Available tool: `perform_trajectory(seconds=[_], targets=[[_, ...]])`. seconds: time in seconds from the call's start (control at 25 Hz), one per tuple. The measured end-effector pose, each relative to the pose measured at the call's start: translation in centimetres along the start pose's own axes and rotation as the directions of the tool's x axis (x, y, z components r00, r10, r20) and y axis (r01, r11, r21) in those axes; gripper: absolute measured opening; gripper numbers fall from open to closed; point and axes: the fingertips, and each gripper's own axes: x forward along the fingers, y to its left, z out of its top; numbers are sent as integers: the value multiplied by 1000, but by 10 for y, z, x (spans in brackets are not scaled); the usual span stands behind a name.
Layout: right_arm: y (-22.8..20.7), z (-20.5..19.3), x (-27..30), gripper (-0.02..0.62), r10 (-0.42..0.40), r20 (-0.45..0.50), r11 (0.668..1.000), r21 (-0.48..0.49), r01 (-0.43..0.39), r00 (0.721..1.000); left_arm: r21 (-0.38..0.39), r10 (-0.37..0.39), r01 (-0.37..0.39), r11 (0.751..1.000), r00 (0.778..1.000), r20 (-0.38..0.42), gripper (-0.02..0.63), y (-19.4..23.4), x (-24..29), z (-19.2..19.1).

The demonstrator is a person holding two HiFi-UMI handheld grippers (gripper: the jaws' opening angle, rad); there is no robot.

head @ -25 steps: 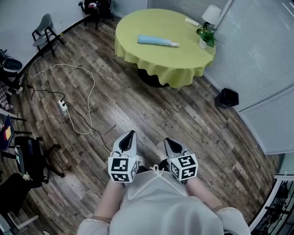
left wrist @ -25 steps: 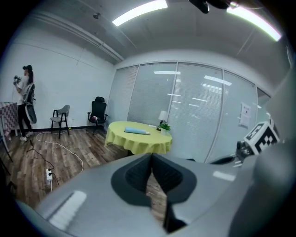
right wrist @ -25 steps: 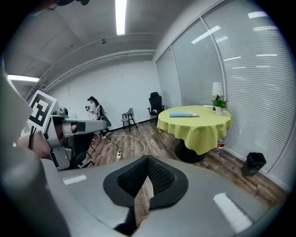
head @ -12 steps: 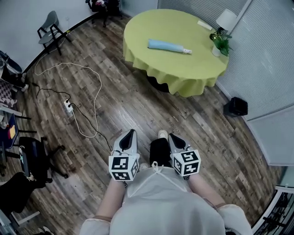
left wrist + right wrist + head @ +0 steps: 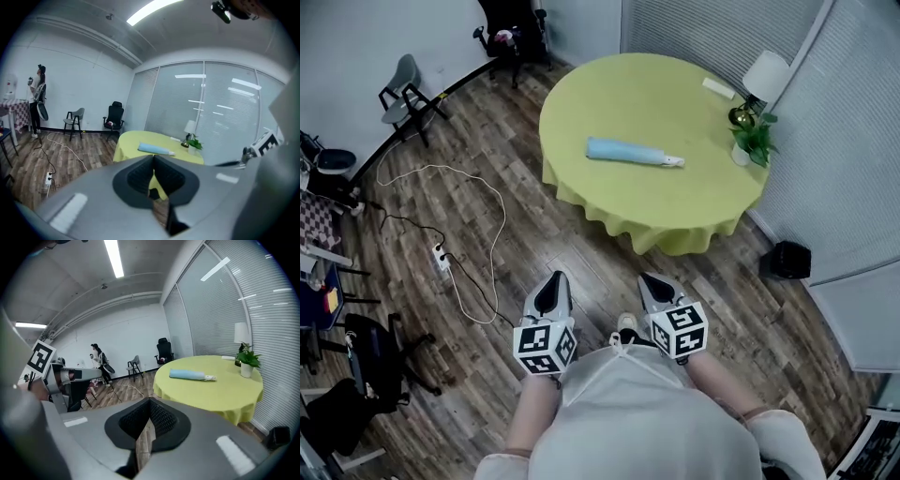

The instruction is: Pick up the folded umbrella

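We hold the left gripper (image 5: 555,279) & the right gripper (image 5: 649,281) side by side, low in front of us, over the brown wood-plank floor (image 5: 581,239). Both aim toward the round table w/ yellow-green cloth (image 5: 656,98) and are well short of it. In the left gripper view the jaws are pressed together w/ nothing btwn them, only floor & cloth showing past the tips. The right gripper view shows the same: jaws closed together, empty. The folded light-blue umbrella (image 5: 628,152) lies flat on the cloth on the side of the tabletop nearer us. Its pale handle end points right, toward the small green plant in a white pot (image 5: 755,141), and neither gripper touches it. Beside the plant stands a lamp w/ white shade (image 5: 766,75), & a small flat white item (image 5: 719,88) lies near the table's far edge. A black bin (image 5: 786,260) sits on the floor right of the table, by the wall of grey blinds (image 5: 844,141). To the left a thin white cable (image 5: 492,216) loops across the planks near a white power strip (image 5: 442,258). Further back, by the pale wall, are a grey chair (image 5: 403,89) & a black office chair (image 5: 511,28). In both gripper views we also see a person (image 5: 36,101) standing far off near that wall
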Motion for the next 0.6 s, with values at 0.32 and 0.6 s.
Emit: perform_trajectory(seconds=[0.32,0.6], targets=[[-104,33,39,0,2,0,1000,26,-2,1000,-7,-33,33,999,998,-50,6,-38,108,14],[-148,47,60,0,-18,15,996,89,16,1000,20,-92,95,995,989,-119,6,-55,171,21]])
